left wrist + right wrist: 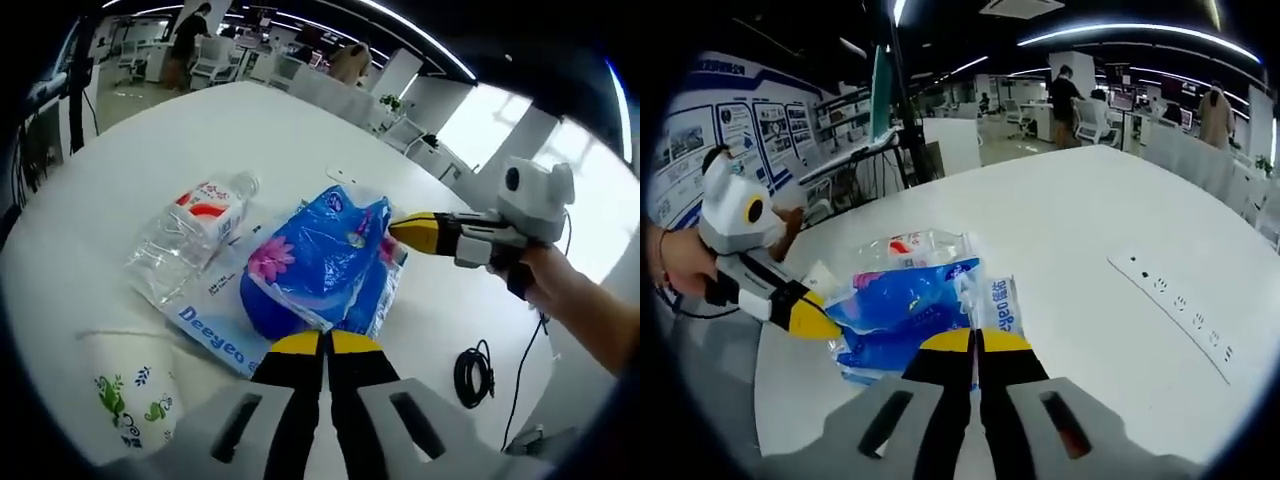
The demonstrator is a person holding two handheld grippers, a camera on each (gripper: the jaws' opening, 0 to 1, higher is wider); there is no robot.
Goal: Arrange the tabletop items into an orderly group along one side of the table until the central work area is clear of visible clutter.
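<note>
White tabletop spreads wide under both of my grippers, with an open office of desks and ceiling lights behind it. In my left gripper view, my left gripper shows its yellow-tipped jaws pressed together with nothing between them, their tips just at the near edge of the blue tissue pack. That pack lies on a flat packet printed "Deeyeo". A crushed clear water bottle with a red-and-white label lies beside the pack, touching it, and a white paper cup with green leaf prints stands near the bottle. A coiled black cable lies well apart from them. My right gripper comes in from the side, its yellow tip touching the far end of the pack; its jaws look closed.

In my right gripper view, my right gripper has its jaws together and empty at the pack's edge, the bottle just beyond it. A strip of sockets is set into the table.
</note>
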